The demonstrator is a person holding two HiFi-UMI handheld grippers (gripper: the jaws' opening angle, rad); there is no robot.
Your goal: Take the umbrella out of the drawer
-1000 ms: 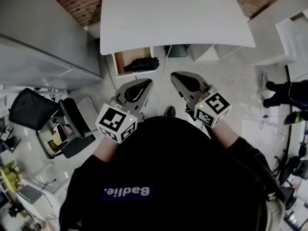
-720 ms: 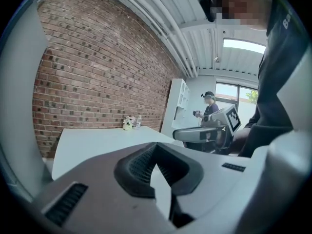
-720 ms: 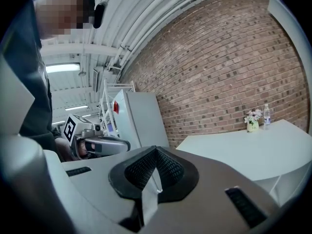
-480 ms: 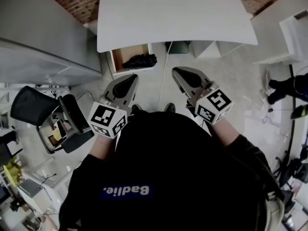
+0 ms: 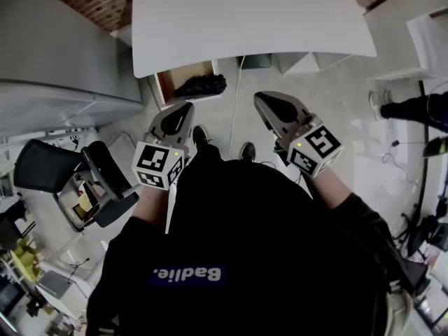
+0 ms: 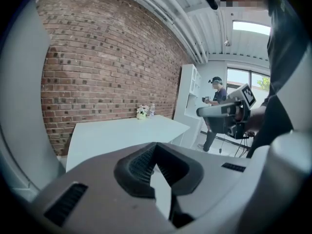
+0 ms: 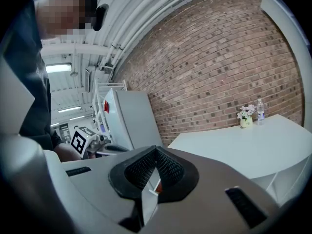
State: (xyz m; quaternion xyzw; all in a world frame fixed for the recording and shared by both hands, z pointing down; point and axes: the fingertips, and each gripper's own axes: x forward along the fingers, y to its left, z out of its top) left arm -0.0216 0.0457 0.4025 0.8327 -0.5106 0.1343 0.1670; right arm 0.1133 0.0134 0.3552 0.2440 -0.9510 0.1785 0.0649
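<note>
Hovering near the open drawer (image 5: pixel 173 80) with the black umbrella (image 5: pixel 203 85) inside, the left gripper (image 5: pixel 182 109) and right gripper (image 5: pixel 264 99) both have jaws together, holding nothing.

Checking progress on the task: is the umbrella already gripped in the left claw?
No, the umbrella lies in the open drawer, apart from the left claw, which is shut and empty.
</note>
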